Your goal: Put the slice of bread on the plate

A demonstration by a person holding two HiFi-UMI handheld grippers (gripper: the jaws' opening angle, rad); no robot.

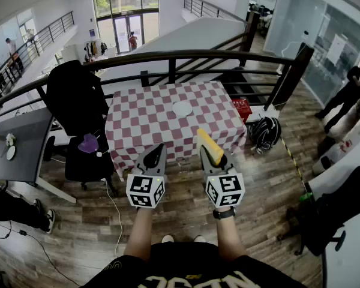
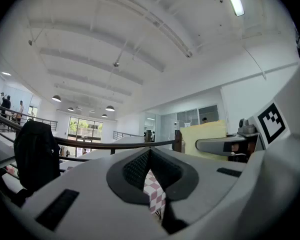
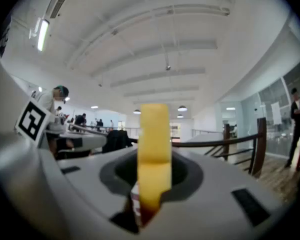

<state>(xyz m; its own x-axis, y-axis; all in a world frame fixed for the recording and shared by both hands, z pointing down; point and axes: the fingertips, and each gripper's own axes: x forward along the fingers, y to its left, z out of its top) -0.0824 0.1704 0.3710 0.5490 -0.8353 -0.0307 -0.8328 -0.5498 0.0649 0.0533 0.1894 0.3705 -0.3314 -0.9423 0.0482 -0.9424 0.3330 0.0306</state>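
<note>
— What is seen at the left gripper [image 2: 149, 152]?
— Its jaws are brought together at the tips and nothing is held. Only a checked tablecloth [image 2: 154, 191] is glimpsed through the gap lower down between them.
— And at the right gripper [image 3: 153, 169]?
— The slice of bread [image 3: 154, 134] is clamped edge-on between its jaws and stands up past their tips.
— Where is the plate [image 1: 182, 108] found?
— Ahead of both grippers, on that tablecloth, well apart from the bread.

Bread slice [image 3: 154, 134] lower end blurred, sunk inside right gripper [image 3: 152, 176]; plate [image 1: 182, 108] detail too small.
</note>
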